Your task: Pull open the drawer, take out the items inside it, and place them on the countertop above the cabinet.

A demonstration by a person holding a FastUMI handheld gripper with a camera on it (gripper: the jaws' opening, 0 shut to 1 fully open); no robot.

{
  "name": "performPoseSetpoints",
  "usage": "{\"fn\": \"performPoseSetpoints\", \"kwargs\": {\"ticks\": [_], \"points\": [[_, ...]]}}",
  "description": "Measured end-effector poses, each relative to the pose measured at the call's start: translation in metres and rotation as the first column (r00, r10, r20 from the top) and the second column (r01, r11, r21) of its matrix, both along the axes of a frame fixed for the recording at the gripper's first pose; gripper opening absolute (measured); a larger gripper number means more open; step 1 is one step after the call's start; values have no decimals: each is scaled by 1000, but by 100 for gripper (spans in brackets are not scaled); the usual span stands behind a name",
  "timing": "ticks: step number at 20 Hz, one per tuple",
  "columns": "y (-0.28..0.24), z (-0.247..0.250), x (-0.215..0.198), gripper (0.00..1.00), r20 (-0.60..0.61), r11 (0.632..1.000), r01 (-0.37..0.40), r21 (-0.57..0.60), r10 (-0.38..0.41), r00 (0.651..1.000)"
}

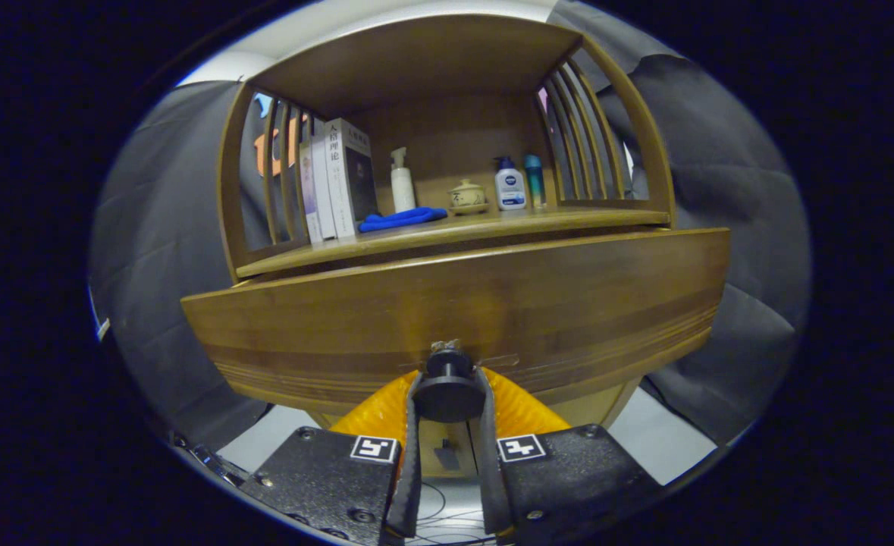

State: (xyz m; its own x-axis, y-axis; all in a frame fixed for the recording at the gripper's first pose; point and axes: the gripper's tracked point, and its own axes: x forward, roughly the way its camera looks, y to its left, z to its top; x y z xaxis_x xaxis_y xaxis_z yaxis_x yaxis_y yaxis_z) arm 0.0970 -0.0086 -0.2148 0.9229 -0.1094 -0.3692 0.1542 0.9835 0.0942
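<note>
Drawer knob (447,393) clamped between jaws.

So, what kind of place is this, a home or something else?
Probably a mock home corner in a recording booth. A wooden cabinet holds books, a spray bottle and a small lidded pot, but black cloth hangs behind it. The gripper is shut on the drawer knob.
</note>
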Motion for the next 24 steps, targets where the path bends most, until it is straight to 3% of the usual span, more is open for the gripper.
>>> {"fn": "performPoseSetpoints", "kwargs": {"ticks": [17,24], "points": [[18,-11,-101,35,-36,996,-93,5,93,995],[22,-15,-108,35,-90,995,-100,-7,99,991]]}}
